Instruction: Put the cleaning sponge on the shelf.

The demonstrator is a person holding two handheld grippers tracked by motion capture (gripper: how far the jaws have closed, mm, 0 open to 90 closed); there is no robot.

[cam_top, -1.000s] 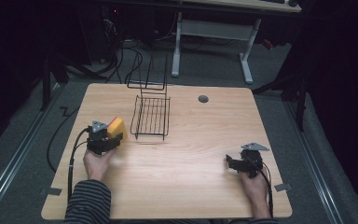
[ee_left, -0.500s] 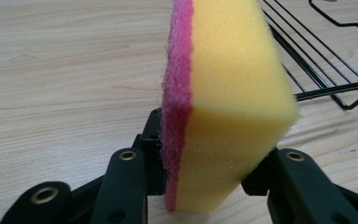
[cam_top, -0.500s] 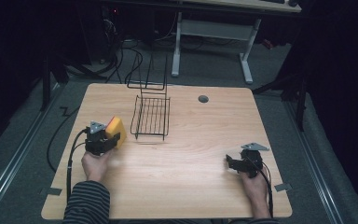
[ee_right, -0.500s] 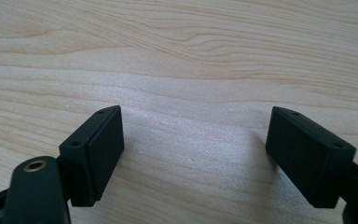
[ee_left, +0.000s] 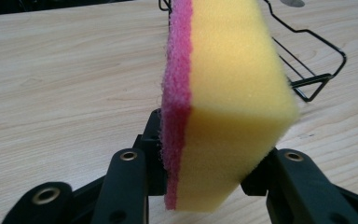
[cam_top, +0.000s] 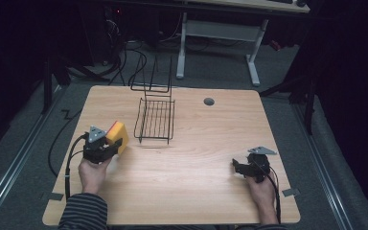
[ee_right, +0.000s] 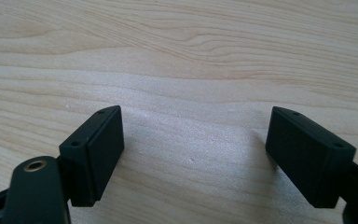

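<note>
Lifted now, the sponge (ee_left: 223,102) is sitting pinched in the left fingers (ee_left: 130,172) at frame left, rack (cam_top: 155,120) still waiting, right fingers (ee_right: 98,149) spread.

No writing, label, brand, number or sign can be read in any of the views.
</note>
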